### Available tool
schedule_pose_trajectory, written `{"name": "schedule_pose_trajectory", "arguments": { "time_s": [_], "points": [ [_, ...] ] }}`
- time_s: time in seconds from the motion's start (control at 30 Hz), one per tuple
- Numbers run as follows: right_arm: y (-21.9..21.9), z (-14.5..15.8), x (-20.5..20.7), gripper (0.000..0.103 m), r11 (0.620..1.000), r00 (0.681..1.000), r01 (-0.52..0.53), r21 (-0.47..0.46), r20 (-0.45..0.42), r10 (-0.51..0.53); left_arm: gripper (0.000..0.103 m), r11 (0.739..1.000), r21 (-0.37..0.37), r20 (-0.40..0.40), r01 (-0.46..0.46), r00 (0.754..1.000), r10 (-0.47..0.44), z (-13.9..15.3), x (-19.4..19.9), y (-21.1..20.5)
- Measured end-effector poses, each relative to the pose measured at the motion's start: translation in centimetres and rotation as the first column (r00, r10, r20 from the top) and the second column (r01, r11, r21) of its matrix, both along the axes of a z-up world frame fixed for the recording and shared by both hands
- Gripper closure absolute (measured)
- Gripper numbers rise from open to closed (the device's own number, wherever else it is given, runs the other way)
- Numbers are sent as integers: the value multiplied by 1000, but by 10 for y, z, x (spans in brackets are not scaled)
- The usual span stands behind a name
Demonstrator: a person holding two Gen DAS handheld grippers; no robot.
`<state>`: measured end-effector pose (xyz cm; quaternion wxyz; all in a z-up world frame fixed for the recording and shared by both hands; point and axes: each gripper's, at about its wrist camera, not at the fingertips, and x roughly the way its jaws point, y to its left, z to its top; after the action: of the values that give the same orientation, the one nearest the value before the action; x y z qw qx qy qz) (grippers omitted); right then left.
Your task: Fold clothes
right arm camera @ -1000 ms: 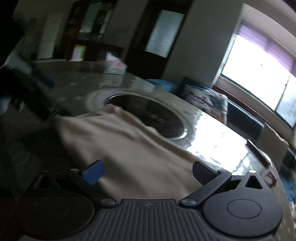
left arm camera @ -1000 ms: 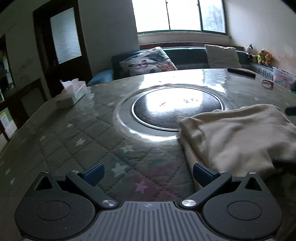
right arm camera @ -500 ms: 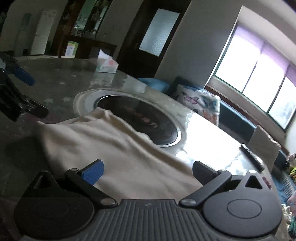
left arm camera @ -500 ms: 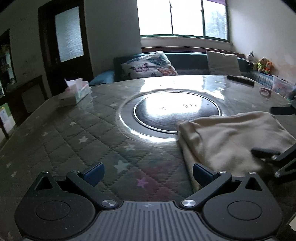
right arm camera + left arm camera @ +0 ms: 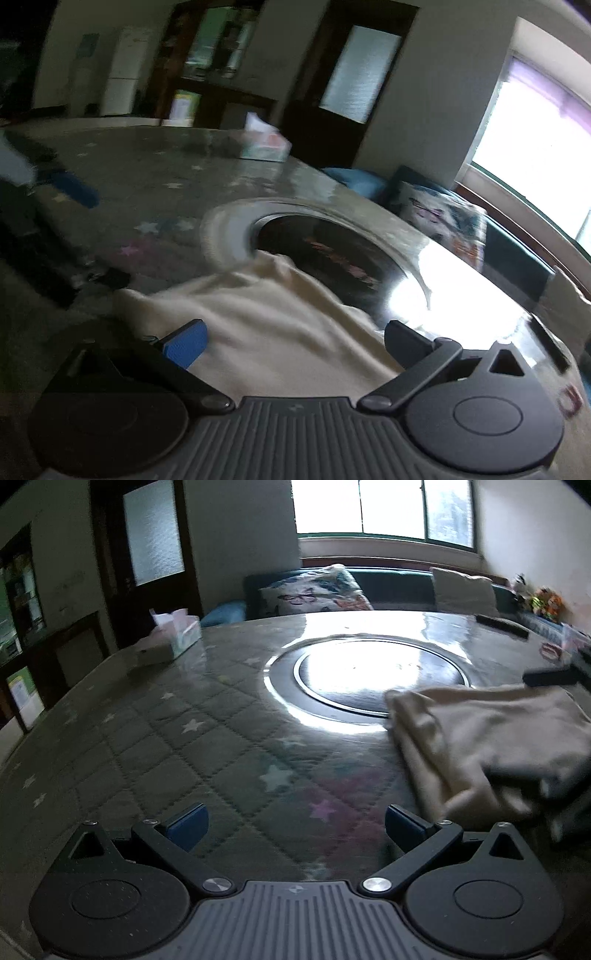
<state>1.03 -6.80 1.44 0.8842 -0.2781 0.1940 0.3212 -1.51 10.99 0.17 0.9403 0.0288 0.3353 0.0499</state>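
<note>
A cream garment lies bunched on the round quilted table, right of centre in the left wrist view, its far edge over the dark glass turntable. My left gripper is open over bare tablecloth, left of the cloth, holding nothing. In the right wrist view the same cream garment spreads just ahead of my right gripper, which is open above it with nothing between its fingers. A dark finger of the right gripper shows blurred beyond the cloth. The left gripper appears blurred at far left.
A tissue box stands at the table's far left. A dark remote and a small pink item lie at the far right. A sofa with cushions sits behind, under the window. The table's edge curves left.
The right gripper has dropped lower and closer over the cloth. The garment's right side now looks more bunched. The left gripper has hardly moved. Both views are blurred by motion.
</note>
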Motion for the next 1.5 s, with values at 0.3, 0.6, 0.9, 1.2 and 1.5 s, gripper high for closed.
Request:
{"name": "schedule_pose_trajectory", "arguments": {
  "time_s": [0.3,0.6,0.9,1.2,1.5],
  "points": [
    [12,7,-5,0,999,999,-39,11,19,39,0,999,-17,4,-28,1000,28,2,0,9],
    [15,9,-4,0,998,1000,-30,52,9,30,0,996,-78,10,-45,999,46,12,12,14],
    [14,17,-11,0,989,988,-119,82,-84,126,0,985,-161,7,-60,998,62,20,36,14],
    [29,2,-32,28,972,963,-234,4,-135,232,1,955,-296,-29,-24,999,16,20,54,16],
    [23,8,-31,85,979,968,-199,39,-148,202,8,877,-480,-83,-3,996,-42,16,68,10]
  ]
}}
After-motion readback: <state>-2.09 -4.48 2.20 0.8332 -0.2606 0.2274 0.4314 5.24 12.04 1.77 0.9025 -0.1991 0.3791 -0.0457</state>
